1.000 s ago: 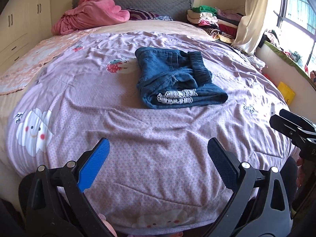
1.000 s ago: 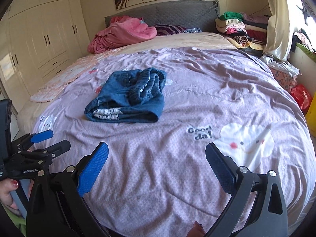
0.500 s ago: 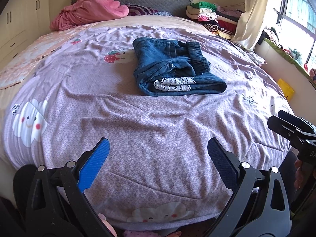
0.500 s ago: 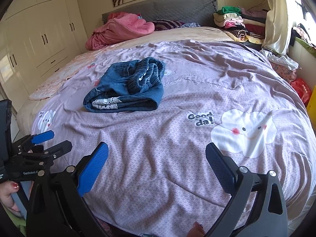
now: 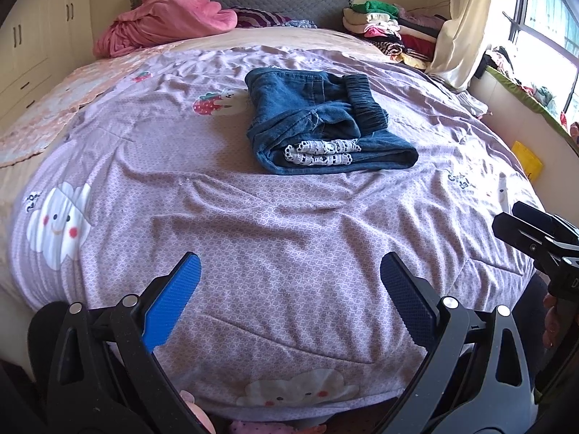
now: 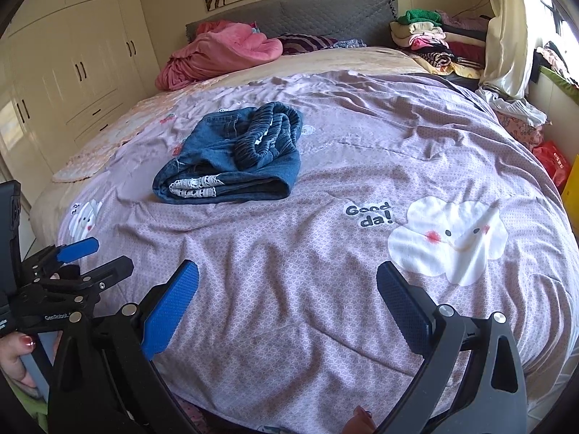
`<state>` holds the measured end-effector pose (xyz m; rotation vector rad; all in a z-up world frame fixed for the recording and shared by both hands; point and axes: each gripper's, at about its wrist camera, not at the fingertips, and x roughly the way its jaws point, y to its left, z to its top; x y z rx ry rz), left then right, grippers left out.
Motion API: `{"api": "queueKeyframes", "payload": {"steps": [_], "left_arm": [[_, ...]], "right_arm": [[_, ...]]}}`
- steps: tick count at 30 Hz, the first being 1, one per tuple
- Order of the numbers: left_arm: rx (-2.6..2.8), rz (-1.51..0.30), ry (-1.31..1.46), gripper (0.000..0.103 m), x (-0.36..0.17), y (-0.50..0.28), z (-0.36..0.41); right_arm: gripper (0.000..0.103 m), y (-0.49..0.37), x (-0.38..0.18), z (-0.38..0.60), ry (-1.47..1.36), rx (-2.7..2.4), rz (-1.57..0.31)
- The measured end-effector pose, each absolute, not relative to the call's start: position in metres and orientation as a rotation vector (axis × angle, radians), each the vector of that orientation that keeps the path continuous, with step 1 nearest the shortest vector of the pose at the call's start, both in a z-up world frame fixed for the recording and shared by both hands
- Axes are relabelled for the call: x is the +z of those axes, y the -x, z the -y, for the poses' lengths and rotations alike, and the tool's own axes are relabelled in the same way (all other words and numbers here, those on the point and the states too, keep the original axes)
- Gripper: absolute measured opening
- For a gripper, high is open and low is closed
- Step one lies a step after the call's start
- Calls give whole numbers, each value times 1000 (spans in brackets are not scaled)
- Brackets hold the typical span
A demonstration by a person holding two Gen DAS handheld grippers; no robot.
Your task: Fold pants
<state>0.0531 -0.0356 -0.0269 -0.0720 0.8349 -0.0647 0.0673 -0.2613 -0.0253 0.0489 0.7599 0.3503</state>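
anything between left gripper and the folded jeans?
Nothing: only bare, wrinkled lilac bedsheet lies between the left gripper and the folded blue denim pants, per the left wrist view.

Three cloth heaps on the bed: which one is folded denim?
The blue pants mid-bed, lace trim showing. The pink blanket is bunched at the headboard; the clothes stack is multicoloured.

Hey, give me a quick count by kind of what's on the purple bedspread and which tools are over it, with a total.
Folded denim pants: 1
Grippers, both open, touching nothing: 2 (left gripper, right gripper)
White cloud prints on the bedspread: 3 in the left wrist view (, one partly hidden)
Total: 6
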Motion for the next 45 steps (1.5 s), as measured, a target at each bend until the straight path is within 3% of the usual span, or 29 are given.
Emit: {"api": "queueKeyframes", "payload": {"steps": [45], "left_arm": [[-57, -836, 78, 93, -21, -50, 32]], "right_arm": [[98, -64, -24, 260, -44, 344, -765]]}}
